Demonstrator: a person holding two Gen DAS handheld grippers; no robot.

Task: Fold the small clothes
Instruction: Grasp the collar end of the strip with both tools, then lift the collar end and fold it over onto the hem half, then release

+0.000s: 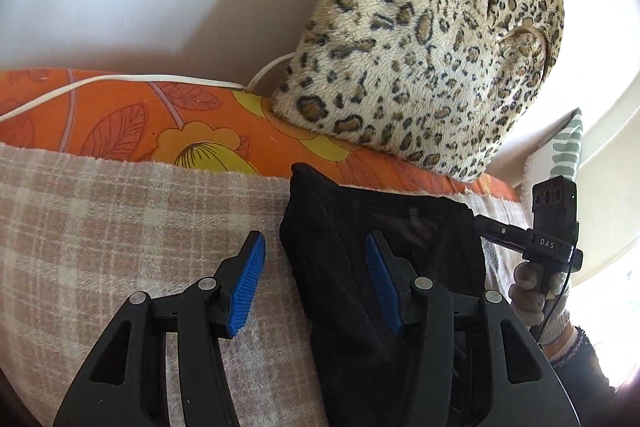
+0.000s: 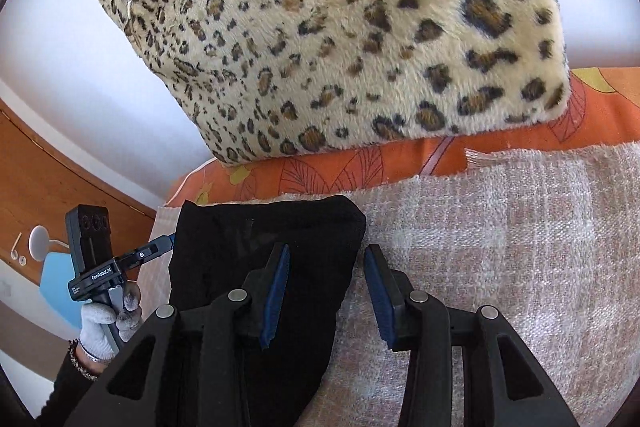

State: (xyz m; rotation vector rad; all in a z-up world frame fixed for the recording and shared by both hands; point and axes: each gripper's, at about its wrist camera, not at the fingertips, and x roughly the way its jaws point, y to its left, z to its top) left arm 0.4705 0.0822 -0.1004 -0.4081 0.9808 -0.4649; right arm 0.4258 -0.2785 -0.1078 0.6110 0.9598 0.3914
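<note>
A small black garment [image 1: 380, 227] lies flat on a pink-and-cream checked blanket [image 1: 120, 227]. My left gripper [image 1: 314, 237] is open just above it and straddles the garment's left edge: one blue pad is over the blanket, the other over the black cloth. In the right wrist view my right gripper [image 2: 328, 247] is open in the same way astride the right edge of the garment [image 2: 260, 235]. Nothing is pinched by either. Each view shows the other gripper, held by a gloved hand [image 2: 102, 323], at the far side of the garment.
A leopard-print cushion [image 1: 432, 39] leans on the white wall just behind the garment, on an orange floral sheet [image 1: 180, 119]. A white cable [image 1: 80, 85] runs along the sheet. A green-patterned pillow [image 1: 568, 143] lies at the right. Wooden panelling [image 2: 60, 163] shows at the left.
</note>
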